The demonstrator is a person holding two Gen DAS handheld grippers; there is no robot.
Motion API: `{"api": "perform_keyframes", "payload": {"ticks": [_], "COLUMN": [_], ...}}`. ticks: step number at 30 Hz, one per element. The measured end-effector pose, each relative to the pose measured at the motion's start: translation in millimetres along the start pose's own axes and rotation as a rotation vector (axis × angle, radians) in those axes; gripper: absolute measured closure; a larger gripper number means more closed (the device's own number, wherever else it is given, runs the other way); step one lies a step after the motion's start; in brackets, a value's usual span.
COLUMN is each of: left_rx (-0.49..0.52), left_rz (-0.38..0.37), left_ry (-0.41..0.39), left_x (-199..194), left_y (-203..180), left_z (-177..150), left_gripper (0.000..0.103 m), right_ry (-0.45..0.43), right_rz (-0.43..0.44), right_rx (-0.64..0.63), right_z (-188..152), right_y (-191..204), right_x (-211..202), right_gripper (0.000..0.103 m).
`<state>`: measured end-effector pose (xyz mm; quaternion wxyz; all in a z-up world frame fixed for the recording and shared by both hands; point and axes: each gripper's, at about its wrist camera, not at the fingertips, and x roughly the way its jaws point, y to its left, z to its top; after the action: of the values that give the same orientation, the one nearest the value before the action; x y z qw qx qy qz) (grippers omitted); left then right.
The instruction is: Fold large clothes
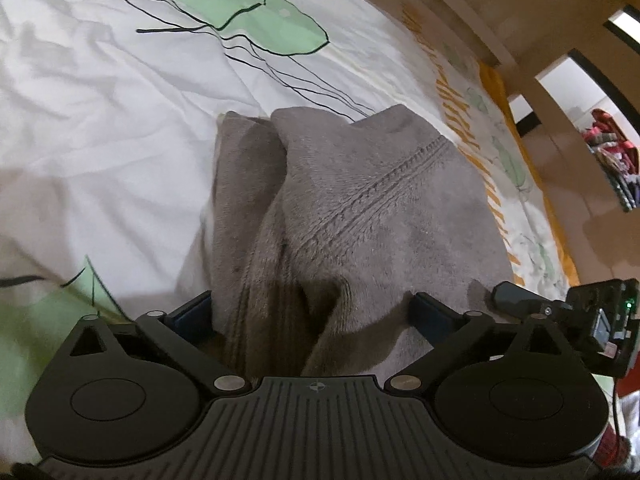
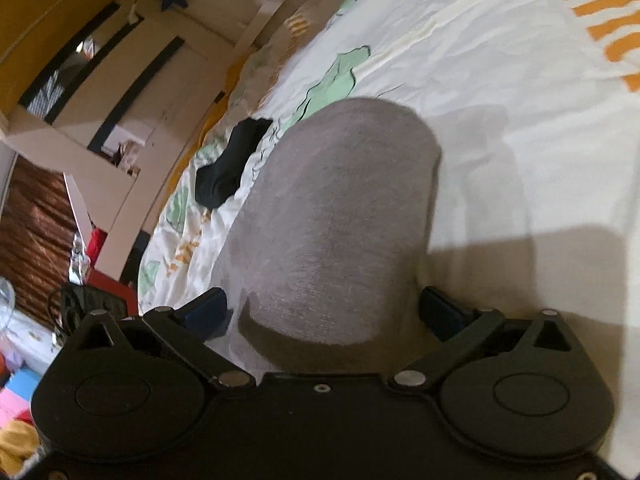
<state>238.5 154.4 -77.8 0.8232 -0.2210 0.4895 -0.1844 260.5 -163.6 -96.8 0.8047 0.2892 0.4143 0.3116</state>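
A grey fleece garment (image 1: 360,200) lies bunched on the white bedsheet (image 1: 100,100), its seam running diagonally. My left gripper (image 1: 312,308) is open, its blue fingers (image 1: 192,312) spread wide on either side of the grey folds, which rise between them. In the right wrist view the same grey garment (image 2: 340,220) shows as a smooth rounded hump. My right gripper (image 2: 324,312) is open too, its fingers (image 2: 208,312) wide apart on both sides of the cloth. The other gripper (image 1: 592,312) shows at the right edge of the left wrist view.
The bedsheet (image 2: 500,80) has green and orange prints. A black garment (image 2: 228,164) lies near the bed's far edge. A wooden bed rail (image 1: 500,20) and wooden furniture (image 2: 120,80) stand beyond the bed. Clutter and a red box (image 2: 104,280) sit on the floor.
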Motion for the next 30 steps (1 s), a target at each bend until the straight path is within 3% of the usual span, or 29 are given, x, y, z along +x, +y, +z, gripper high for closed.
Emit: {"api": "perform_keyframes", "payload": {"ticks": [12, 13, 14, 17, 23, 30], "left_rx": [-0.023, -0.025, -0.027, -0.059, -0.015, 0.035], "left_rz": [-0.106, -0.111, -0.115, -0.168, -0.232, -0.316], "left_ry": [0.000, -0.001, -0.003, -0.018, -0.042, -0.079], "left_x": [1, 1, 2, 4, 24, 75], "left_y": [3, 3, 3, 0, -37, -90], "left_z": [-2, -2, -2, -2, 11, 47], "left_gripper": [0.005, 0.006, 0.010, 0.013, 0.013, 0.013], "right_ry": [0.001, 0.004, 0.008, 0.026, 0.075, 0.027], "right_rz": [0.052, 0.049, 0.033, -0.013, -0.106, -0.269], "right_rx": [-0.012, -0.016, -0.026, -0.058, -0.254, -0.377], "right_z": [1, 2, 2, 6, 25, 73], "right_y": [-4, -3, -1, 3, 31, 20], "right_x": [-1, 0, 1, -1, -9, -44], "right_gripper": [0.000, 0.005, 0.017, 0.038, 0.043, 0.043]}}
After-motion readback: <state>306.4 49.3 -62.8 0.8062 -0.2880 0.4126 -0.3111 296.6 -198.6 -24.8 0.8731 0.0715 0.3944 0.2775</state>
